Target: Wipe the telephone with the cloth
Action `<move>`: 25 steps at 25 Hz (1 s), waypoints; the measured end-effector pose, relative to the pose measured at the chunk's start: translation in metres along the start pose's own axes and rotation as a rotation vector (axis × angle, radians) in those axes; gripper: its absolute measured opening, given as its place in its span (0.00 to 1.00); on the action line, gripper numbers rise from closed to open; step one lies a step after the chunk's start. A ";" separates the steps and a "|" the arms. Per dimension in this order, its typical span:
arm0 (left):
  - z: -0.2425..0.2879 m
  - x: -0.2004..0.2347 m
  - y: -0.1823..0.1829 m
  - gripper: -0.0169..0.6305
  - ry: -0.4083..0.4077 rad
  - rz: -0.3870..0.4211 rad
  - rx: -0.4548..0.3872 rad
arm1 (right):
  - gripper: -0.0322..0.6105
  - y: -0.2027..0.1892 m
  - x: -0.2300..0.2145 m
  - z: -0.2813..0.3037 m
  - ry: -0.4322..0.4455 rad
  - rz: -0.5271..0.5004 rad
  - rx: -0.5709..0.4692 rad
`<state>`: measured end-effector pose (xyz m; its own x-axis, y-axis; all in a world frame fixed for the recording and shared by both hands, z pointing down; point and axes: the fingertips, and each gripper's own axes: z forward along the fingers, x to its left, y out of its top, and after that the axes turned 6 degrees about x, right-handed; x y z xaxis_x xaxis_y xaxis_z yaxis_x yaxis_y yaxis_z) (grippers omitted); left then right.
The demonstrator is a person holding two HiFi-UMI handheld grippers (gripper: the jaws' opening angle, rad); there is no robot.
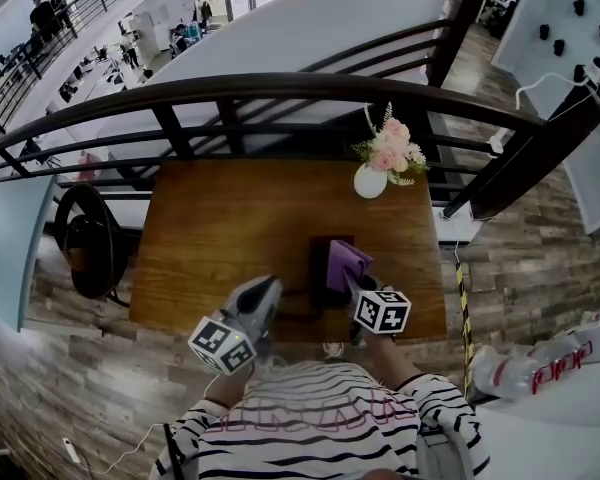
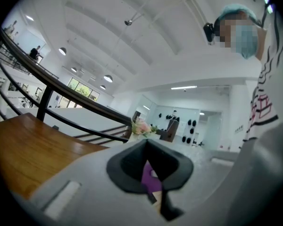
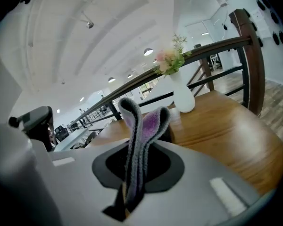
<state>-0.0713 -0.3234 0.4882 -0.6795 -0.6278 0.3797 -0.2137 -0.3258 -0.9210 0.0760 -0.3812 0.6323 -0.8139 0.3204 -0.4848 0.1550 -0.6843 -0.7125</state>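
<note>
A dark telephone (image 1: 321, 268) lies near the front edge of the wooden table (image 1: 230, 223). Over its right side hangs a purple cloth (image 1: 347, 264), pinched in my right gripper (image 1: 353, 281), which is shut on it. In the right gripper view the cloth (image 3: 144, 126) stands up folded between the jaws of that gripper (image 3: 131, 188). My left gripper (image 1: 271, 288) hovers just left of the telephone, shut and holding nothing. Past the jaws of the left gripper (image 2: 156, 192) a bit of purple cloth (image 2: 148, 175) shows in the left gripper view.
A white vase of pink flowers (image 1: 372, 178) stands at the table's far right, also in view as the vase (image 3: 183, 95). A dark curved railing (image 1: 280, 88) runs behind the table. A black chair (image 1: 85, 233) sits off the left edge.
</note>
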 end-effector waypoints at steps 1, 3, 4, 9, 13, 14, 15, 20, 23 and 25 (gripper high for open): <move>-0.004 0.002 0.000 0.03 0.003 0.000 -0.001 | 0.11 -0.003 0.014 0.003 0.029 -0.002 0.002; -0.012 0.005 0.000 0.03 0.010 -0.001 -0.004 | 0.11 -0.012 0.039 0.011 0.083 -0.006 0.018; -0.016 0.007 0.000 0.03 0.015 -0.001 -0.006 | 0.11 -0.018 0.049 0.016 0.105 -0.007 0.030; -0.029 0.008 0.000 0.03 0.042 -0.007 -0.013 | 0.11 -0.045 0.065 0.043 0.120 -0.019 0.104; -0.032 0.007 0.000 0.03 0.046 -0.006 -0.011 | 0.11 -0.055 0.040 0.050 0.051 -0.022 0.138; -0.031 0.007 -0.001 0.03 0.043 -0.008 -0.009 | 0.11 -0.056 0.031 0.049 0.030 -0.022 0.140; -0.030 0.006 -0.002 0.03 0.039 -0.010 -0.007 | 0.11 -0.056 0.022 0.048 0.009 -0.022 0.139; -0.016 -0.003 -0.005 0.03 -0.005 -0.008 0.007 | 0.11 -0.051 -0.023 0.029 -0.093 0.005 0.121; -0.003 -0.010 -0.006 0.03 -0.033 -0.002 0.016 | 0.11 -0.047 -0.050 0.015 -0.149 0.024 0.105; 0.006 -0.015 -0.007 0.03 -0.051 -0.002 0.022 | 0.11 -0.044 -0.067 0.005 -0.180 0.034 0.096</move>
<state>-0.0556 -0.3162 0.4896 -0.6422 -0.6624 0.3857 -0.1992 -0.3417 -0.9185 0.1205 -0.3757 0.6987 -0.8974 0.1792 -0.4031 0.1374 -0.7547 -0.6415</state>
